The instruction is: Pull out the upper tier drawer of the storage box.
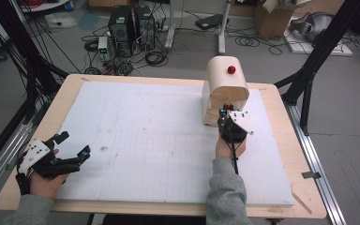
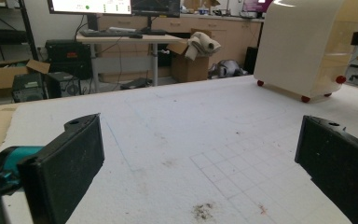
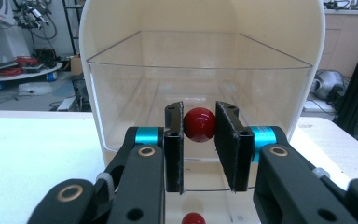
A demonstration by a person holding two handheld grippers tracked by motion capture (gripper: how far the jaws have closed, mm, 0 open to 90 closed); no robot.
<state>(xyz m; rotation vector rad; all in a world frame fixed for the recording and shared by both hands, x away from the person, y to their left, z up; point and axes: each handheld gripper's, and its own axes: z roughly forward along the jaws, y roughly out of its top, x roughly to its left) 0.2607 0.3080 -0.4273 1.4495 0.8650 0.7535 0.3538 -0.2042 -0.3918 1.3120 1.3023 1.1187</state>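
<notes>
A cream, round-topped box (image 1: 225, 84) stands at the table's far right, with a red knob (image 1: 231, 70) on its top. In the right gripper view its open front holds a clear plastic drawer (image 3: 121, 88) with a red ball knob (image 3: 199, 124) on its face. My right gripper (image 3: 199, 130) is shut on that knob, both pads pressed against its sides. From above, the right gripper (image 1: 225, 115) sits at the box's near face. My left gripper (image 1: 72, 144) rests open at the near left, with nothing between its jaws. The box (image 2: 307, 42) also stands far right in the left gripper view.
A white gridded foam board (image 1: 145, 136) covers the wooden table (image 1: 281, 93). A second red ball (image 3: 193, 218) sits low under the drawer. The box rests on small red feet (image 2: 304, 99). Computers and cables (image 1: 131, 33) lie on the floor beyond the table.
</notes>
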